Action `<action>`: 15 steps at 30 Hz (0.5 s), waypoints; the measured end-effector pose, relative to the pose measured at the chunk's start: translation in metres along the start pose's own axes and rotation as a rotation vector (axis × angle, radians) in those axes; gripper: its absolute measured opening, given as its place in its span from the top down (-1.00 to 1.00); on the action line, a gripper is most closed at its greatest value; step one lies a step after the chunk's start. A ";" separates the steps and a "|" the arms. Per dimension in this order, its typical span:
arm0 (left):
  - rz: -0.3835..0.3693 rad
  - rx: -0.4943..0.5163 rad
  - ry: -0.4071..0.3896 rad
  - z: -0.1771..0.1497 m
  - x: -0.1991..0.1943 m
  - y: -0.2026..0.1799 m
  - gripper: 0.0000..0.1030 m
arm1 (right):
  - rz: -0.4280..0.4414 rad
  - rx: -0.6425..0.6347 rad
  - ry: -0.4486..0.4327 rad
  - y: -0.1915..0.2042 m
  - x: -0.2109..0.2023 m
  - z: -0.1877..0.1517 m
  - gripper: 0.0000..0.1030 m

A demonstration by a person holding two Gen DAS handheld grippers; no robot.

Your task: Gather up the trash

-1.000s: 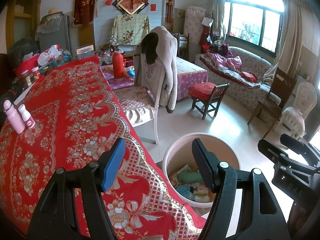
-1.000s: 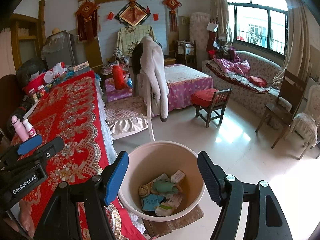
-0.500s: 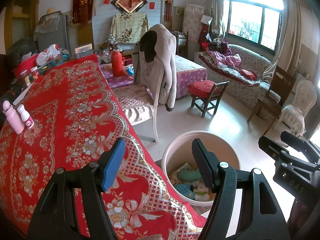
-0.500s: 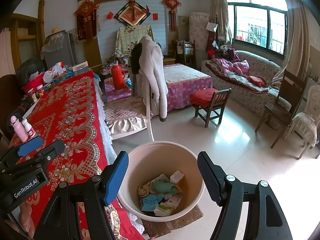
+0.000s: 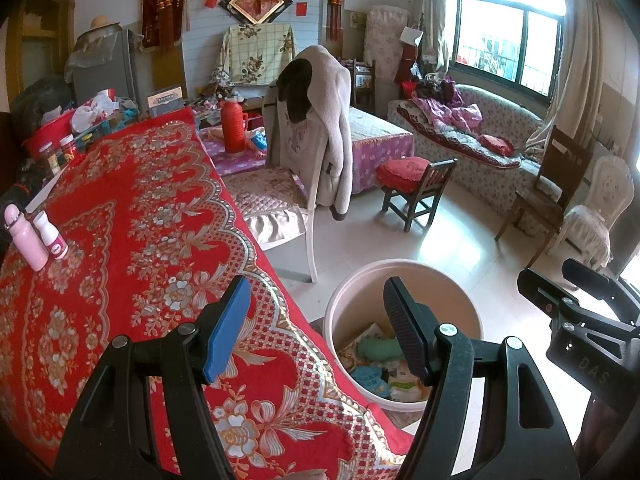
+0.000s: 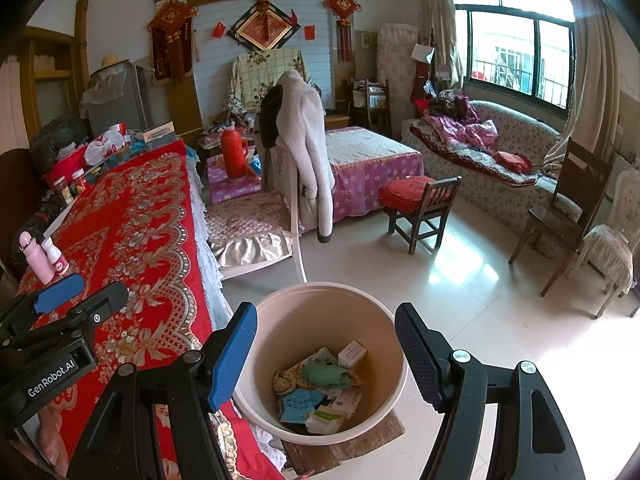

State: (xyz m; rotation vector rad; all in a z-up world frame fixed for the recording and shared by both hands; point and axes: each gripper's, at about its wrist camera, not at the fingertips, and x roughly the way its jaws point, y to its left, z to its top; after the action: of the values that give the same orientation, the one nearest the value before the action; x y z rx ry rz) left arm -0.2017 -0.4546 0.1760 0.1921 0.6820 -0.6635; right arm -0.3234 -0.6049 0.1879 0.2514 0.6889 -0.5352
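A cream round bin [image 6: 304, 312] stands on the floor beside the table, with several pieces of trash [image 6: 320, 392] in its bottom: paper packets, a small box, a green crumpled piece. It also shows in the left wrist view [image 5: 404, 276]. My right gripper [image 6: 326, 354] is open and empty above the bin. My left gripper [image 5: 316, 328] is open and empty over the table's near edge, left of the bin. The right gripper body shows at the right of the left wrist view [image 5: 580, 320]. The left gripper body shows at the left of the right wrist view [image 6: 52, 332].
The table has a red floral cloth [image 5: 120, 220]. A pink bottle [image 5: 24, 240] and a small white bottle [image 5: 50, 234] stand at its left edge; jars and bags crowd the far end [image 5: 72, 128]. A chair with a grey coat [image 5: 316, 128] stands behind the bin.
Both grippers have barely shifted; the views drift slightly. Both stay open and empty above the bin and table edge.
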 end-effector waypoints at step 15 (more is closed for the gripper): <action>-0.007 0.012 0.005 0.003 0.003 0.000 -0.32 | -0.002 0.005 0.011 -0.009 0.003 -0.001 -0.34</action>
State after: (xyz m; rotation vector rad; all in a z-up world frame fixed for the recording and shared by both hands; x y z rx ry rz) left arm -0.1984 -0.4570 0.1764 0.2025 0.6836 -0.6742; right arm -0.3264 -0.6129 0.1844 0.2581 0.6983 -0.5378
